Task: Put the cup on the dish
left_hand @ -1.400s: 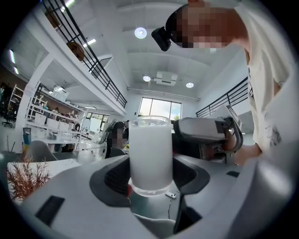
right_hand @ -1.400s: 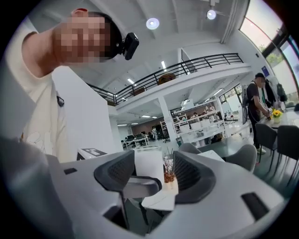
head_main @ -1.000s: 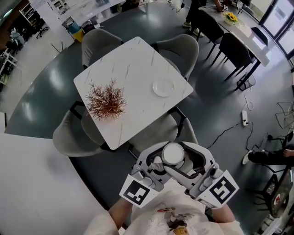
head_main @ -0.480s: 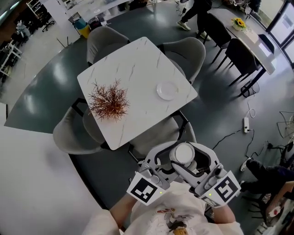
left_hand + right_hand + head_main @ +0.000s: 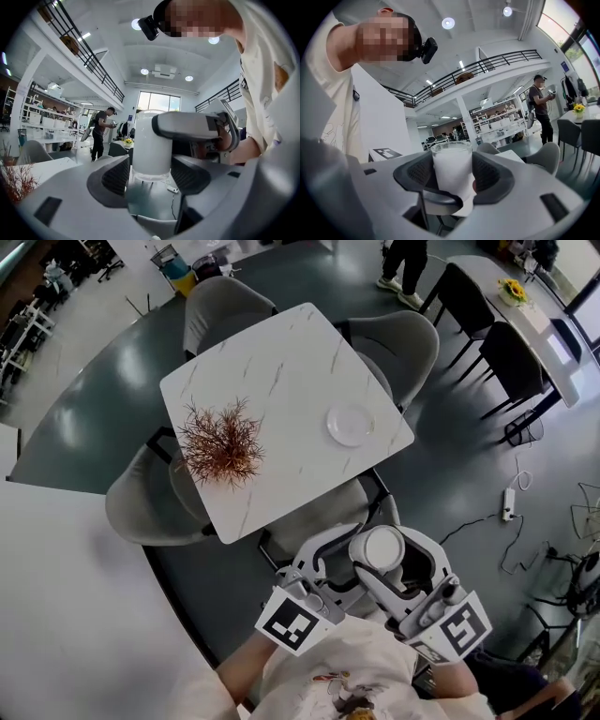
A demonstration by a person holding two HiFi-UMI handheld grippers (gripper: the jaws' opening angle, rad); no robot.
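Head view, from the left: a dried reddish plant (image 5: 220,442) stands on the marble table (image 5: 281,352). The dish (image 5: 352,425) lies bare near the table's right corner, well apart from the plant. The cup (image 5: 382,547) is off the table, held close to my chest. From up here I see only its round white top, and its foot is hidden among the claw arms. My hands are mostly covered by the marker cubes (image 5: 293,624).

Left gripper view shows the cup's side. My left claw (image 5: 152,174) has its jaws apart, flanking the cup's base. I cannot tell whether either pad touches it. A jaw of my other claw crosses the cup higher up.

Right gripper view is plainer: my right claw (image 5: 452,176) is closed on the upright cup, a pad against each side. Neither gripper view shows the dish.
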